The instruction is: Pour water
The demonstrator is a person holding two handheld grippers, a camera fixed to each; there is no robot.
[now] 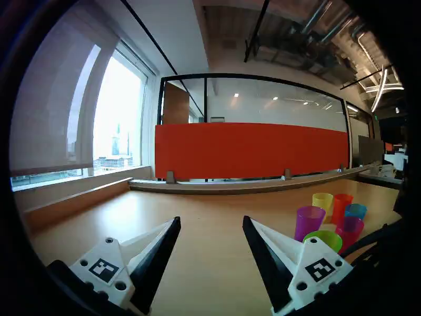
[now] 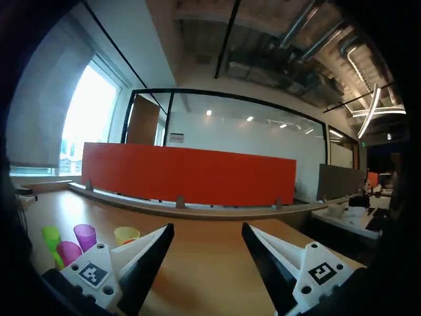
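Note:
A cluster of plastic cups stands on the wooden table (image 1: 210,210). In the left gripper view they sit at the right: a purple cup (image 1: 309,221), a yellow cup (image 1: 322,203), an orange cup (image 1: 341,206), a blue cup (image 1: 356,211), a magenta cup (image 1: 351,230) and a green cup (image 1: 323,238). My left gripper (image 1: 210,226) is open, left of the cups, nothing between its fingers. In the right gripper view a green cup (image 2: 51,237), purple cup (image 2: 84,236), magenta cup (image 2: 69,252) and yellow cup (image 2: 127,235) stand at the left. My right gripper (image 2: 208,231) is open and holds nothing.
A red partition panel (image 1: 247,150) runs along the table's far edge, with a glass wall behind it. A window (image 1: 113,126) lies to the left. Another desk with items (image 2: 352,213) stands at the right in the right gripper view.

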